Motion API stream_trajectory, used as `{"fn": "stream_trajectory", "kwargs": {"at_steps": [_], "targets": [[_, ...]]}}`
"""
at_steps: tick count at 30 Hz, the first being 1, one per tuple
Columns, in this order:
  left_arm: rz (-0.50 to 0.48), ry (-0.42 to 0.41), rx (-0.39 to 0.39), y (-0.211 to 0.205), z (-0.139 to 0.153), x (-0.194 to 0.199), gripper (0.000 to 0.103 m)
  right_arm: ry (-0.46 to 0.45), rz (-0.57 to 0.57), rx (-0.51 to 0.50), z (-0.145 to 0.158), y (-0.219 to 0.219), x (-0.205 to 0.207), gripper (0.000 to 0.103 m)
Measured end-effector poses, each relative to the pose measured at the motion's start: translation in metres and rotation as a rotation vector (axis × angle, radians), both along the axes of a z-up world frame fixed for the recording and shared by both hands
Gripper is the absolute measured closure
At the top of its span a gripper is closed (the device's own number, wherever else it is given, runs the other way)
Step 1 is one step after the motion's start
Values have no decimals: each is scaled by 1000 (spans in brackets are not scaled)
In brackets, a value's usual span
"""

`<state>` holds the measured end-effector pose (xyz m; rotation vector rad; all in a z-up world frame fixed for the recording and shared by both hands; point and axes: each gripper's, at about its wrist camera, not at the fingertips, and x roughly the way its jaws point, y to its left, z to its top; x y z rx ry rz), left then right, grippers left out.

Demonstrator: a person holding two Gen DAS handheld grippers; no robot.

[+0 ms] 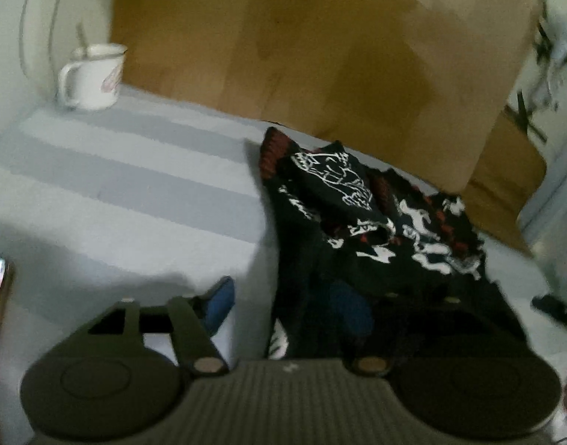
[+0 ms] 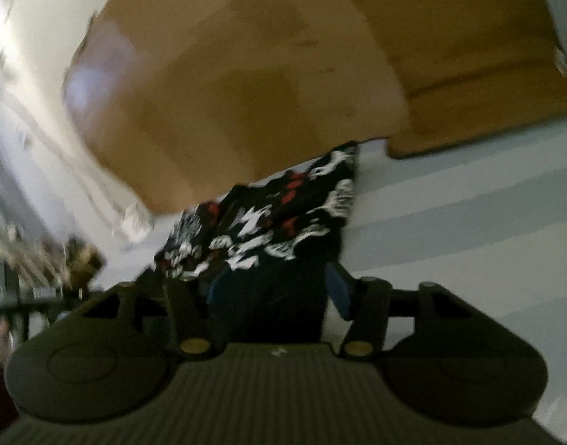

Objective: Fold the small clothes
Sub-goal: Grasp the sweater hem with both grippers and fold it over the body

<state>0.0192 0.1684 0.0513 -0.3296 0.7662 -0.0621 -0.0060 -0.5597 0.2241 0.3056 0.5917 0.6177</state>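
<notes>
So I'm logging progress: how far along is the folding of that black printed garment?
Done: the black printed garment lies bunched, partly doubled over, on the striped sheet. In hand: nothing; left gripper and right gripper stand open around its near edge. Left: flattening and finishing the fold.

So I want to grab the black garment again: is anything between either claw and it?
Nothing visible. The black garment lies on the striped sheet right at both open claws, left claw and right claw. The mug stands far off.

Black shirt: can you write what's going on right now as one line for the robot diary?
step: fold small clothes | shirt: crumpled on striped sheet | left gripper: open | right gripper: open, shirt between jaws | mug: apart, far left
</notes>
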Motion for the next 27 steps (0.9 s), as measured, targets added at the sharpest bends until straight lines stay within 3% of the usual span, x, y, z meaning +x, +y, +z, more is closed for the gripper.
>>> {"fn": "stream_trajectory", "kwargs": {"at_steps": [1, 3, 4, 5, 6, 7, 9, 12, 16, 17, 18, 20, 22, 27], "targets": [[-4, 1, 20, -3, -1, 5, 36, -6, -16, -43, -1, 8, 6, 26], [-23, -2, 50, -14, -4, 16, 42, 14, -55, -119, -12, 15, 20, 27], [-35, -5, 68, -18, -9, 19, 48, 48, -53, -128, -19, 16, 28, 42], [-47, 1, 98, -25, -13, 25, 74, 83, -35, -122, -25, 16, 32, 62], [-54, 16, 125, -31, -17, 29, 92, 102, -24, -120, -28, 18, 32, 93], [-53, 16, 143, -34, -19, 30, 92, 68, -38, -130, -26, 18, 27, 94], [-24, -40, 172, -37, -16, 22, 93, -29, -68, -136, -13, 17, 14, 95], [47, -119, 129, -22, -10, 12, 93, -103, -119, -84, 0, 9, 13, 96], [111, -51, 139, -19, -27, 33, 93, -12, -153, -138, -24, 19, 45, 95], [105, -20, 159, -24, -35, 39, 92, 39, -148, -163, -35, 22, 53, 88], [112, -30, 201, -30, -38, 39, 89, 33, -161, -130, -38, 19, 52, 85], [95, -52, 274, -39, -33, 34, 86, 43, -187, -107, -32, 11, 46, 68], [96, -73, 259, -33, -25, 21, 78, -11, -196, -62, -20, 1, 30, 63], [125, -154, 143, -18, 3, -9, 77, -82, -85, 15, 11, 8, -9, 62]]}}
